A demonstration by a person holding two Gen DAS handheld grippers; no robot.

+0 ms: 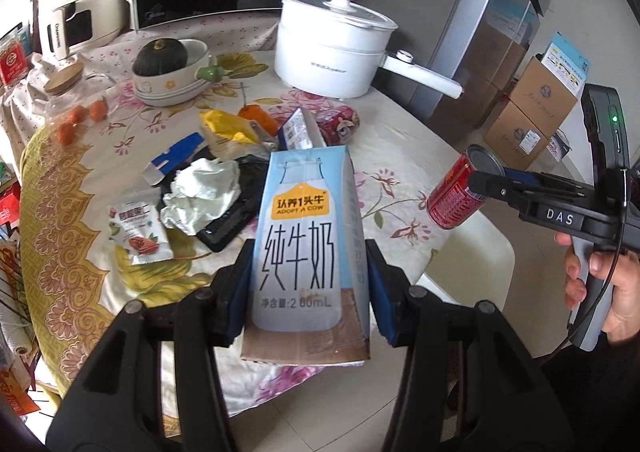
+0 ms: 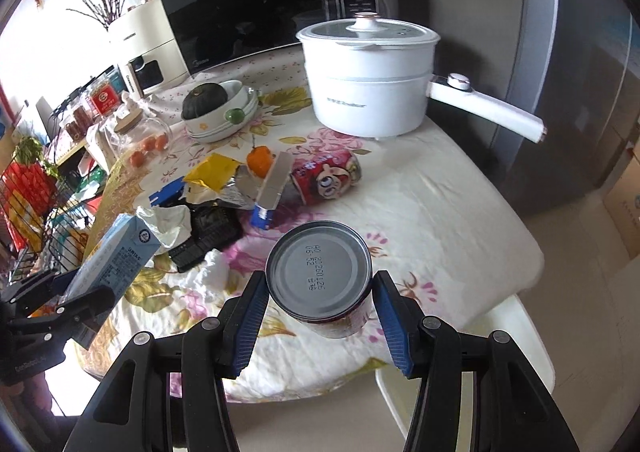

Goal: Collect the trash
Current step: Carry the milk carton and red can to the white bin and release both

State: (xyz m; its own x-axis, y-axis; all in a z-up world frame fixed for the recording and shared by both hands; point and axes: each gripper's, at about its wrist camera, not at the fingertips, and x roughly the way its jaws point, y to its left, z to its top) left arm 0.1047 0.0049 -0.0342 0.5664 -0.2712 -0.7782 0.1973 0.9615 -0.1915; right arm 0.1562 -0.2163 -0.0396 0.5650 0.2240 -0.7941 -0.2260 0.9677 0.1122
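The left gripper (image 1: 308, 284) pinches a milk carton (image 1: 308, 244) and the right gripper (image 2: 320, 304) pinches a red can (image 2: 320, 276), both above a floral tablecloth (image 2: 420, 204) littered with wrappers, beside a white pot (image 2: 368, 80) and microwave (image 2: 260, 0).

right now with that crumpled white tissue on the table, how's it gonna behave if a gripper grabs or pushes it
The crumpled white tissue looks thin and loosely wadded, so it would probably squash flat between the fingers rather than resist. It is likely very light and may slide or drag if pushed. It rests against the black tray, so a push might snag there.
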